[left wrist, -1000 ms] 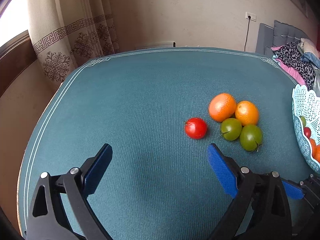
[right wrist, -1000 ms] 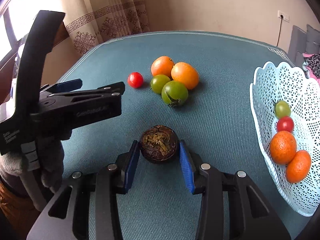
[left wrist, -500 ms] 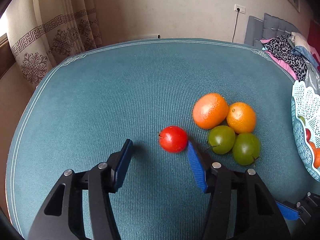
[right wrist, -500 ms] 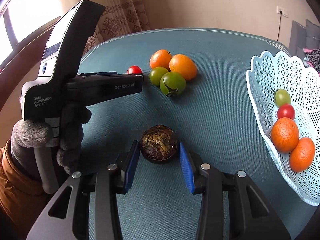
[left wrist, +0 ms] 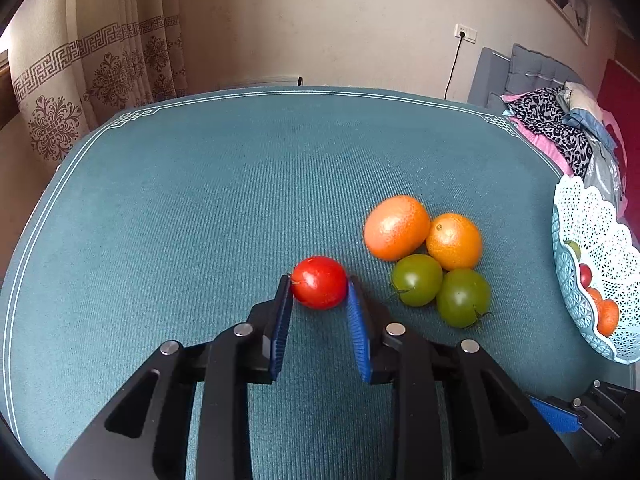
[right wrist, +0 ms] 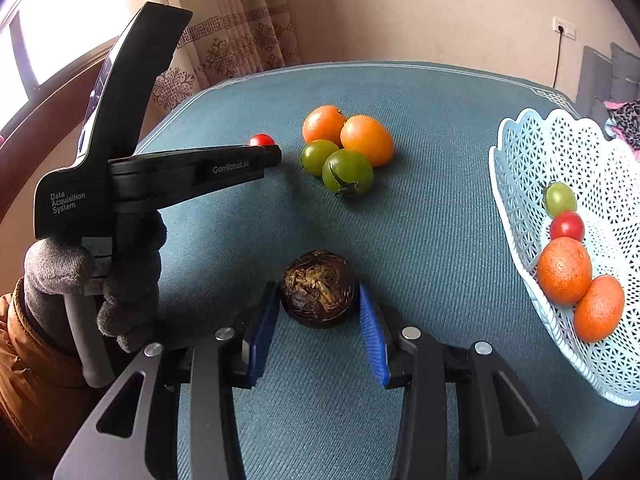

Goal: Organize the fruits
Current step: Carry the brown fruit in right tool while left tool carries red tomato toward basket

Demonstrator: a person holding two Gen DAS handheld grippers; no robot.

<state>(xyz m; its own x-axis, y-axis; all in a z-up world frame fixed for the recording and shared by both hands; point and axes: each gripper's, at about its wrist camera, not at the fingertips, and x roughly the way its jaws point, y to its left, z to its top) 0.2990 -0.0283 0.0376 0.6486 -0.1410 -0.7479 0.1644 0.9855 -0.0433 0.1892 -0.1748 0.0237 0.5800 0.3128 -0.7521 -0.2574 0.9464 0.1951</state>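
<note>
Two grips are set on the teal cloth: the left gripper (left wrist: 320, 294) pinches the small red tomato (left wrist: 319, 282), the right gripper (right wrist: 318, 306) the dark wrinkled fruit (right wrist: 318, 288); each should be lifted straight, clear of neighbours, toward the white lattice basket (right wrist: 516, 208).

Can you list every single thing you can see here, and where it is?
small round red tomato: one, between the left tool's pads.
dark brown wrinkled round fruit: one, between the right tool's pads.
loose oranges: two, mid-table.
loose green tomatoes: two, beside the oranges.
pale blue lattice plastic basket: one, right, holding two oranges, one red and one green tomato.
teal tablecloth: one.
left tool: shut on the tomato.
right tool: gripping the brown fruit.
grey gloved hand: one, left.
</note>
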